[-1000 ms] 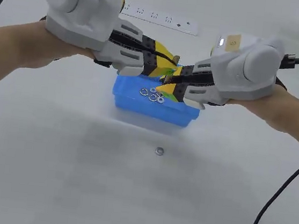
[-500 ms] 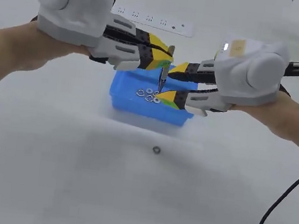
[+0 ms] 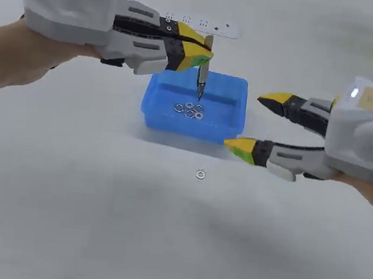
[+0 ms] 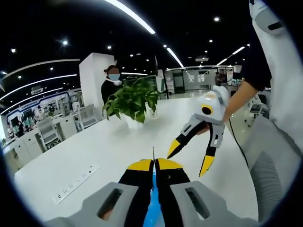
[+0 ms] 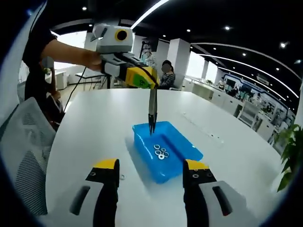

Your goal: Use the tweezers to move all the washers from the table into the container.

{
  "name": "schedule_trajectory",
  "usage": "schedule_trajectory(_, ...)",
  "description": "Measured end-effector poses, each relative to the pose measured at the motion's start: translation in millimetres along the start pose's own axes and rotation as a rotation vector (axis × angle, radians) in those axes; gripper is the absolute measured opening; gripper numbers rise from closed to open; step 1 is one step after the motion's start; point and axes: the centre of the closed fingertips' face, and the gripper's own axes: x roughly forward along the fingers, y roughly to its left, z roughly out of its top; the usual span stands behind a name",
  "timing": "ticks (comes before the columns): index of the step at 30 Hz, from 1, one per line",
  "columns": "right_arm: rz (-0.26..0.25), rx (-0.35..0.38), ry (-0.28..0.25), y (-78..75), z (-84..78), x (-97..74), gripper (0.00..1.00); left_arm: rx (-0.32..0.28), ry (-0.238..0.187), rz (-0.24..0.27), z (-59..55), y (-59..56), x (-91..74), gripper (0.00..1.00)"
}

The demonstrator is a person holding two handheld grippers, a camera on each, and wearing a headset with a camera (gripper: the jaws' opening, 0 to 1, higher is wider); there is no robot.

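My left gripper (image 3: 200,50) is shut on a pair of thin metal tweezers (image 3: 201,80), which hang tip down over the blue container (image 3: 155,109). Several washers (image 3: 190,109) lie inside it. One washer (image 3: 200,174) rests on the white table in front of the container. To the right of the container my right gripper (image 3: 246,121) is open and holds nothing. The right gripper view has its jaws (image 5: 151,165) wide apart, facing the container (image 5: 187,146), the tweezers (image 5: 152,113) and the loose washer (image 5: 121,178). In the left gripper view the tweezers (image 4: 153,158) stick up between the shut jaws.
A white power strip (image 3: 199,24) lies on the table behind the container. A potted plant (image 4: 132,99) stands at the far right end of the table. Cables trail from both grippers. Bare white tabletop lies in front of the loose washer.
My right gripper has opened and drawn back to the right, away from the tweezers. The left gripper keeps the tweezers, now hanging tip down over the container.
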Motion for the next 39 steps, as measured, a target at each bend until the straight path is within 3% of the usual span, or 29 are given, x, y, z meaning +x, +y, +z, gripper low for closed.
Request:
schedule_trajectory(4,-0.042,0.080,0.003,-1.5,-17.9,-19.5,0.67,-0.020,-0.034,0.023,5.4,-17.4,2.5,0.05)
schedule_trajectory(6,-0.064,0.104,-0.004,-3.1,-23.2,-27.8,0.73,-0.021,-0.032,0.024,1.6,-28.7,5.4,0.05)
schedule_trajectory(9,-0.088,0.117,0.028,-5.9,-36.8,-37.5,0.78,-0.011,-0.007,0.017,-6.6,-49.1,11.6,0.05)
schedule_trajectory(15,-0.123,0.173,0.015,-6.6,-46.4,-50.8,0.89,-0.032,0.014,0.021,-22.2,-70.7,14.3,0.05)
schedule_trajectory(22,-0.084,0.202,0.038,15.9,-64.9,-46.3,0.96,-0.066,0.028,0.026,-37.8,-79.5,14.0,0.06)
schedule_trajectory(27,-0.044,0.057,0.114,32.0,-77.0,-38.7,1.00,-0.084,0.020,0.029,-46.1,-82.7,15.2,0.06)
schedule_trajectory(33,-0.003,0.041,0.084,43.2,-68.6,-28.3,1.00,-0.086,0.035,0.014,-56.6,-87.8,20.5,0.06)
schedule_trajectory(39,0.036,0.023,0.105,50.5,-77.2,-23.1,1.00,-0.104,0.020,0.016,-56.7,-88.5,26.2,0.06)
